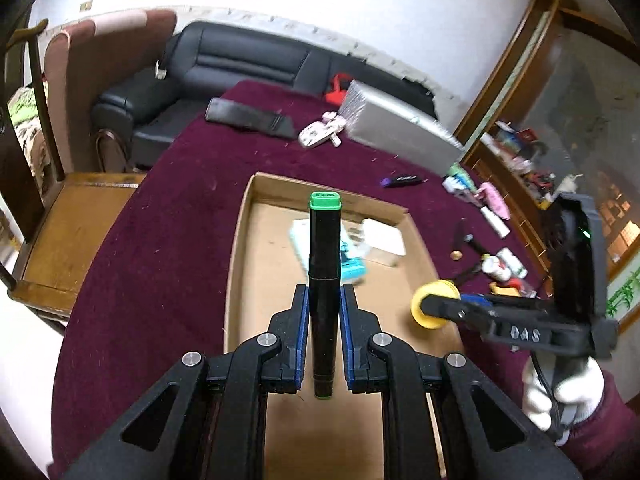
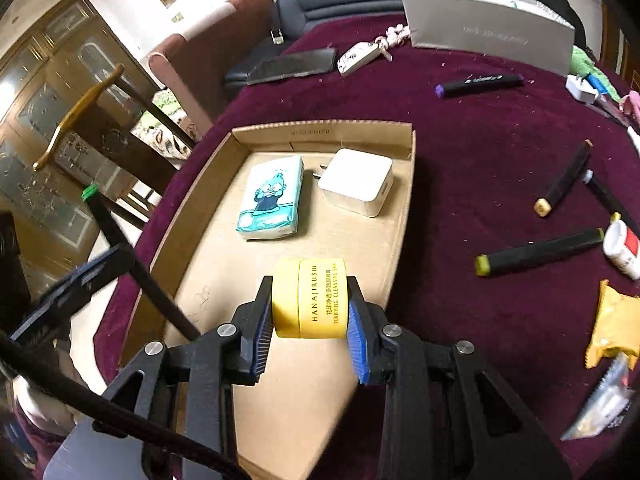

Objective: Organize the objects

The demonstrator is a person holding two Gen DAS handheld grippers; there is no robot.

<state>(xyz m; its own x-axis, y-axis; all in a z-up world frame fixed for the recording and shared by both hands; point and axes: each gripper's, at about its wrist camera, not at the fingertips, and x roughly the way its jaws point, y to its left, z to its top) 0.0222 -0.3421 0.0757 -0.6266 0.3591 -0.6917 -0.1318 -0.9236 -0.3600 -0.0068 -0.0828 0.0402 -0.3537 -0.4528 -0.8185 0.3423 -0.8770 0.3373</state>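
Note:
My left gripper [image 1: 324,300] is shut on a black marker with a green cap [image 1: 325,264], held above the cardboard tray [image 1: 240,240]. My right gripper [image 2: 310,300] is shut on a yellow cleansing balm jar [image 2: 310,298], also over the tray [image 2: 404,200]. In the left wrist view the jar [image 1: 434,304] and right gripper show at the tray's right side. In the right wrist view the marker [image 2: 116,240] and left gripper show at the left. Inside the tray lie a tissue pack [image 2: 270,198] and a white charger [image 2: 356,186].
On the maroon tablecloth [image 2: 460,140] lie several black markers [image 2: 540,252], a purple-capped marker [image 2: 478,82], a silver box [image 2: 488,26], a black phone [image 2: 296,66], a white key fob [image 2: 358,58] and yellow packaging [image 2: 612,324]. A wooden chair [image 1: 68,216] and black sofa [image 1: 224,64] stand beyond.

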